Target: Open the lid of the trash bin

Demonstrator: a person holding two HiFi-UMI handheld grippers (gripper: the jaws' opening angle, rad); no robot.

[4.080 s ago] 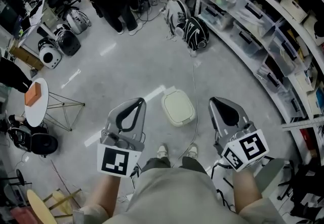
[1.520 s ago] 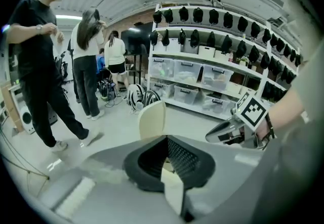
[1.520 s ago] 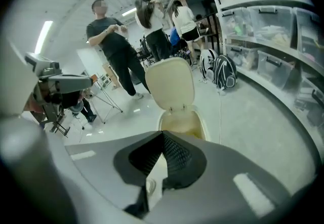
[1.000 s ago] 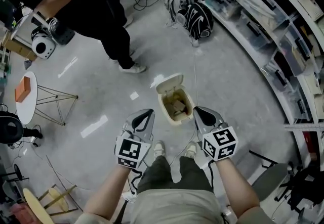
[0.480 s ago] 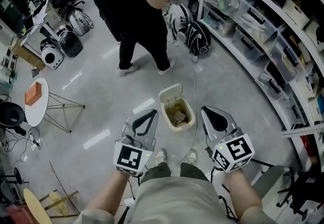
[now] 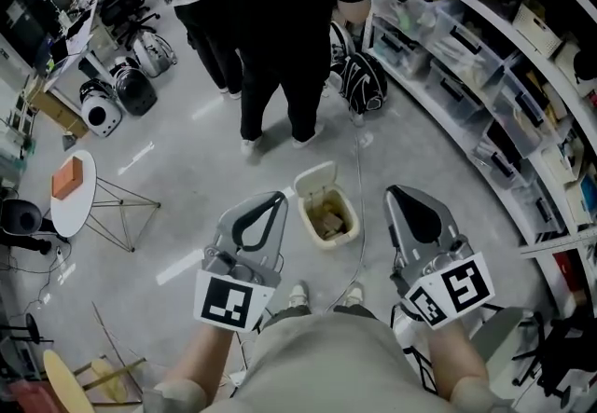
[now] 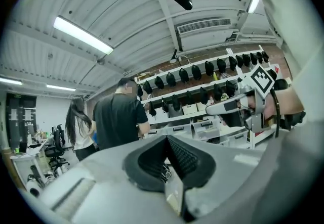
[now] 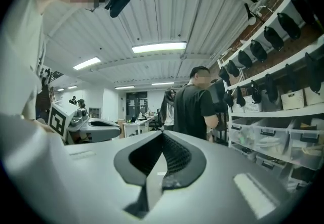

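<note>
In the head view, the small cream trash bin (image 6: 328, 215) stands on the floor just ahead of my feet. Its lid (image 6: 315, 180) is tipped up at the far side, and rubbish shows inside. My left gripper (image 6: 273, 202) hangs left of the bin, shut with nothing in it. My right gripper (image 6: 399, 195) hangs to the bin's right, also shut and holding nothing. Neither touches the bin. The left gripper view shows its jaws (image 7: 166, 138) closed and pointing level into the room. The right gripper view shows the same of its jaws (image 8: 162, 135). The bin is in neither gripper view.
Two people (image 6: 280, 38) stand just beyond the bin. Shelves with storage boxes (image 6: 466, 57) curve along the right. A black-and-white backpack (image 6: 361, 75) lies by the shelves, and a cable (image 6: 360, 215) runs past the bin. A round white table (image 6: 75, 192) with an orange block stands at left.
The lid was shut four seconds ago and has stood open for the last second. Both grippers have spread a little apart. The people have walked in closer behind the bin.
</note>
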